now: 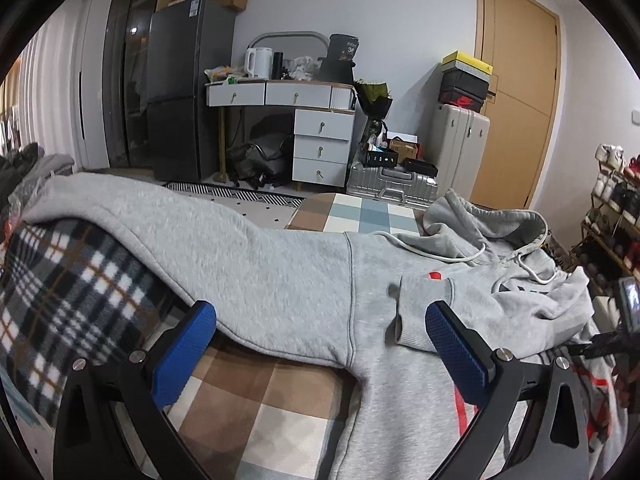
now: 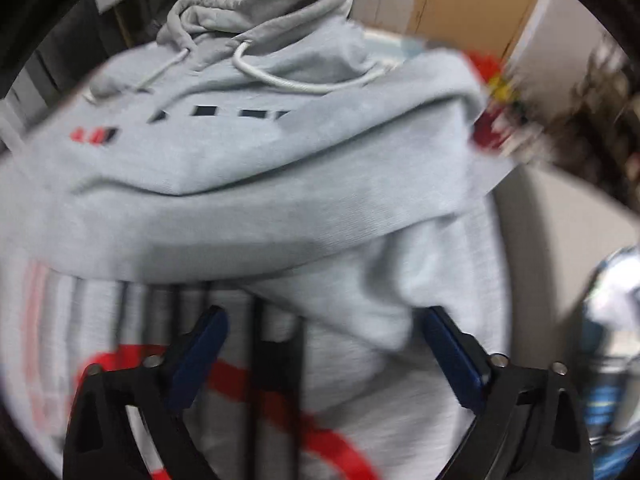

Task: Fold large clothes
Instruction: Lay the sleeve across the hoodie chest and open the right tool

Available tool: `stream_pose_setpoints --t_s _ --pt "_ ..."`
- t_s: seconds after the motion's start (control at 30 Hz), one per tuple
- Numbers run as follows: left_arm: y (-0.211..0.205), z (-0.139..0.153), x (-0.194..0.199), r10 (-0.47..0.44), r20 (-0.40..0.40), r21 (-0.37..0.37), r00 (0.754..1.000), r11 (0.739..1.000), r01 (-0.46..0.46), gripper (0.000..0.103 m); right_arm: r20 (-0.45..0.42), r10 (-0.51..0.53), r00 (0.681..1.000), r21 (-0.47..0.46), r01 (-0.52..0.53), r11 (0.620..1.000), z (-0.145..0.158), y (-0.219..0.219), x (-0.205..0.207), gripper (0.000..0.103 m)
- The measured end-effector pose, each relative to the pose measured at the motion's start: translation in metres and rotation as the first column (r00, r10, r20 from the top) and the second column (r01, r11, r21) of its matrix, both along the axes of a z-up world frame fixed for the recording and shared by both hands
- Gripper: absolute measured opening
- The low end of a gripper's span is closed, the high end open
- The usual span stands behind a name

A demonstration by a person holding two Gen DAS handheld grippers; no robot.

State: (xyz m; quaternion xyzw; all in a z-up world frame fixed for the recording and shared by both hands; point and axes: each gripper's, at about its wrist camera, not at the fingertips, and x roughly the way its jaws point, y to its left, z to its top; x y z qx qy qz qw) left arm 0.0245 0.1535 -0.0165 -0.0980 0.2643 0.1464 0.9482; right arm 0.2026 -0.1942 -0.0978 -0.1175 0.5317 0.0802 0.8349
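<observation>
My left gripper (image 1: pixel 320 344) is spread wide, 2 blue pads clear of cloth, nothing grasped. It hovers over the grey fleece hooded sweatshirt (image 1: pixel 304 280), which lies flat on the brown-and-blue checked bed cover (image 1: pixel 256 384). 1 sleeve (image 1: pixel 168 224) stretches left over a black-and-white plaid blanket (image 1: pixel 68 280); the other cuff (image 1: pixel 424 304) is folded onto the chest. My right gripper (image 2: pixel 324 356) is released too, over the red-printed body, view blurred. Hood (image 1: pixel 496 224) lies farthest, white drawer desk (image 1: pixel 304 136) behind.

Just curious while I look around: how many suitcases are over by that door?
2: a cream suitcase standing upright beside the door, and a silver suitcase lying flat before it. More may be hidden.
</observation>
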Motion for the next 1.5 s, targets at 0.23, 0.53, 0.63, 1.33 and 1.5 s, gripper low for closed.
stream_pose_setpoints --t_s 0.23,0.53,0.63,1.33,1.5 --pt "-0.007 -0.001 0.004 -0.001 -0.010 0.038 1.000 0.999 0.001 0.102 0.098 0.073 0.993 -0.031 -0.070 0.997 0.002 0.031 0.004 0.013" --pt "-0.001 -0.004 0.008 0.001 -0.025 0.019 1.000 1.000 -0.001 0.102 0.166 0.079 0.983 0.062 -0.090 0.994 0.044 0.011 -0.041 0.007" --pt "-0.002 -0.004 0.008 -0.001 -0.029 0.019 1.000 1.000 0.002 0.102 0.202 0.091 0.975 0.083 -0.110 0.990 0.055 -0.003 -0.065 0.007" --pt "-0.016 -0.006 0.009 -0.032 -0.045 0.053 0.998 0.998 0.034 0.102 0.141 0.014 0.990 0.206 -0.043 0.978 0.067 0.032 -0.014 0.090" --pt "-0.015 -0.007 0.009 -0.033 -0.047 0.038 0.998 0.999 0.034 0.102 -0.047 -0.080 0.996 0.268 0.090 0.959 0.022 0.047 0.041 0.078"
